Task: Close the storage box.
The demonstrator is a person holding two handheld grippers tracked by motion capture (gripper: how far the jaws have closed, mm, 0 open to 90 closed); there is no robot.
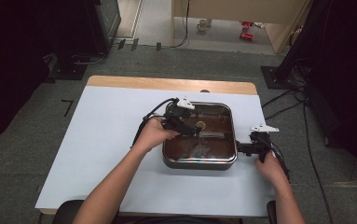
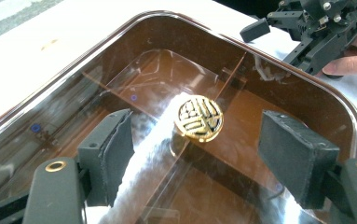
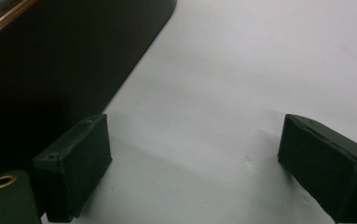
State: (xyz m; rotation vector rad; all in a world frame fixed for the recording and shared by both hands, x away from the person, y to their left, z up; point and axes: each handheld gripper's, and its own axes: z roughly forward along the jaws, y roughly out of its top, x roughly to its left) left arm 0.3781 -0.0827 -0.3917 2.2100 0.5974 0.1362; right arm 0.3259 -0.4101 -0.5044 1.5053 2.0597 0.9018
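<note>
Foam-padded fingers (image 2: 111, 158) of my left gripper (image 2: 199, 163) rise closest, spread wide with nothing between them. They hang over the clear lid (image 2: 120, 107) of a square brown box (image 1: 199, 161), straddling the round gold knob (image 2: 198, 119) at the lid's middle. I hold them that way so the knob sits in the gap; neither pad touches it yet, and the knob stands a little ahead of the pads. Through the lid I can see brown dividers that split the box into compartments, though glare hides what lies in them.

From the high view, the box sits right of centre on the pale tabletop (image 1: 101, 154), and my left hand (image 1: 154, 133) reaches in over its near-left part. My right gripper (image 1: 241, 148) waits low on the tabletop just beside the box's right wall, fingers (image 3: 76, 163) wide apart and empty, with bare tabletop between them. I judge it is placed there to steady the box by its side once the lid is lifted, since a shallow box with a snug lid could rise with it. It does not press the wall now; the dark side of the box lies just left of its near pad, and I cannot tell whether they touch.

The lid is on and seated all round.
</note>
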